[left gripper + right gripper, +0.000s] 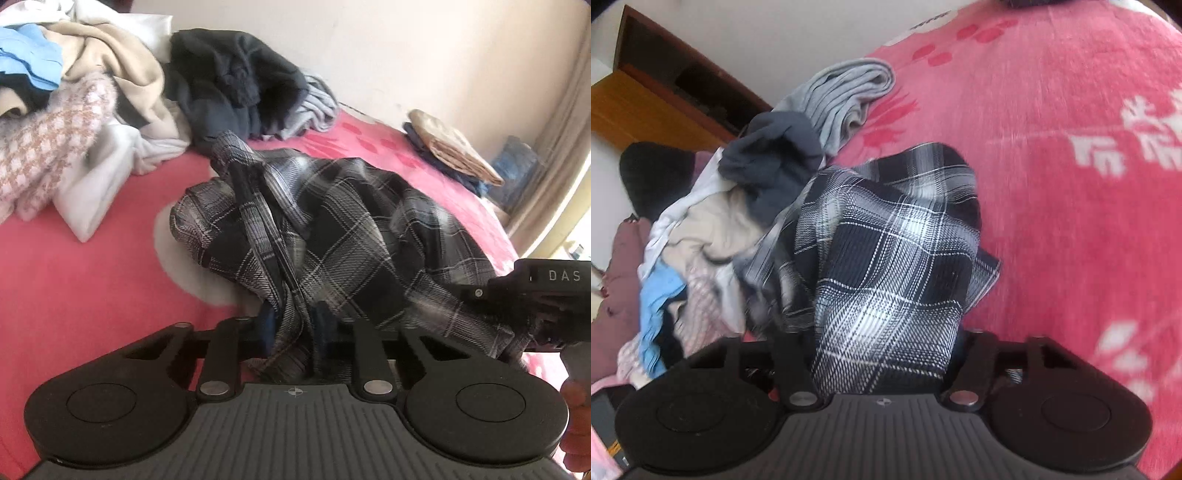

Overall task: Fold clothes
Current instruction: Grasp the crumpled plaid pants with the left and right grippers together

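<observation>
A black, grey and white plaid shirt [351, 229] lies crumpled on a pink bed cover [92, 288]. A bunched fold of it runs down between the blue pads of my left gripper [293, 325], which is shut on it. At the right edge of the left wrist view, the shirt's other end stretches to my right gripper [532, 314]. In the right wrist view the plaid shirt [886, 240] rises in a thick band into my right gripper [882, 354] and fills the gap between its fingers. The cloth hides the pads.
A heap of unfolded clothes [92, 92], with a dark garment [236, 81] beside it, lies at the far left of the bed. A folded stack [450, 151] sits at the far right edge by the wall. Wooden furniture [646, 96] stands beyond the bed. A hand [576, 406] shows at the right.
</observation>
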### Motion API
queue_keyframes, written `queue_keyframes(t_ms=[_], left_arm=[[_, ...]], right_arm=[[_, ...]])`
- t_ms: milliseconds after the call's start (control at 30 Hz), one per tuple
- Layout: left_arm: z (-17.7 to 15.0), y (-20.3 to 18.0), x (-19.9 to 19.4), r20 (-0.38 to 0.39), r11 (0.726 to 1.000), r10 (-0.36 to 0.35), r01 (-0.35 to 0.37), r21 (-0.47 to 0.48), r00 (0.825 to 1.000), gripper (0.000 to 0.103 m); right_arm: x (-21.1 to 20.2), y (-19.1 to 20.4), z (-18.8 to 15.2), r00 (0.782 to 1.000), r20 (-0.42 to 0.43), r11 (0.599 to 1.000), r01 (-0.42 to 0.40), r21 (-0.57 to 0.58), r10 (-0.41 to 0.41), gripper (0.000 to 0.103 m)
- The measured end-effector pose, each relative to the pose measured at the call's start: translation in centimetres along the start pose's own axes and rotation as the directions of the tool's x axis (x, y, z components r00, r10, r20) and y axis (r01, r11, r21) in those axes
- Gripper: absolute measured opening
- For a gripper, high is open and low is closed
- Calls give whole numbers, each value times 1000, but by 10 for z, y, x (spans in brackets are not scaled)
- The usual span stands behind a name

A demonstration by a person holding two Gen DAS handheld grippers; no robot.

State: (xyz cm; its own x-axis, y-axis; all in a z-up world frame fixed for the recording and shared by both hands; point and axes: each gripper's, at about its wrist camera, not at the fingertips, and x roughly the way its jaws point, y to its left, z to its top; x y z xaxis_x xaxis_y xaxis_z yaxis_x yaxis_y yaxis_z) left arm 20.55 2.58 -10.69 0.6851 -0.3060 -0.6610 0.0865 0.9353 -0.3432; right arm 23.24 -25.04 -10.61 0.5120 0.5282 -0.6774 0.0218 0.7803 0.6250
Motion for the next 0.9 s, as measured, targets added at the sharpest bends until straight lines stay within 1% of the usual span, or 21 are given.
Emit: queue_keyframes(t_ms=[33, 100, 167, 267, 433, 533, 667, 800, 867, 900], left_arm=[[-1, -1, -2, -6, 1000, -12, 12, 5, 1000, 14], [-4, -2, -10, -16, 999, -38, 38, 3, 999, 13], [-9, -2, -19, -28, 998, -63, 63, 3, 998, 12], [-20, -6, -35, -51, 995, -97, 98, 10, 994, 12], [-44, -19, -63, -85, 989, -130, 135, 54, 988, 11], [-56, -26, -80, -122, 982, -157, 169, 89, 980, 11], [-75, -34, -100, -163, 972, -186, 206, 114, 969, 11], [-92, -38, -113, -185, 961, -205, 233, 146, 961, 11], [-93, -35, -115, -188, 961, -201, 231, 154, 961, 12], [-93, -34, -116, -190, 961, -198, 228, 156, 962, 15]], right_arm=[[-5, 1, -4, 1000, -6, 1000, -18, 7, 18, 50], [-15, 2, -13, 998, -17, 998, -54, 21, 55, 44], [-25, 4, -25, 996, -29, 996, -81, 35, 82, 42], [-37, 7, -45, 993, -54, 994, -100, 44, 103, 40], [-61, -2, -85, 983, -92, 985, -148, 87, 156, 40], [-77, -8, -105, 978, -112, 980, -165, 112, 177, 39], [-101, -18, -134, 972, -127, 970, -175, 167, 197, 39], [-118, -27, -163, 969, -134, 963, -180, 201, 209, 39], [-123, -31, -171, 970, -145, 965, -165, 205, 196, 42], [-126, -33, -172, 973, -147, 967, -148, 208, 180, 47]])
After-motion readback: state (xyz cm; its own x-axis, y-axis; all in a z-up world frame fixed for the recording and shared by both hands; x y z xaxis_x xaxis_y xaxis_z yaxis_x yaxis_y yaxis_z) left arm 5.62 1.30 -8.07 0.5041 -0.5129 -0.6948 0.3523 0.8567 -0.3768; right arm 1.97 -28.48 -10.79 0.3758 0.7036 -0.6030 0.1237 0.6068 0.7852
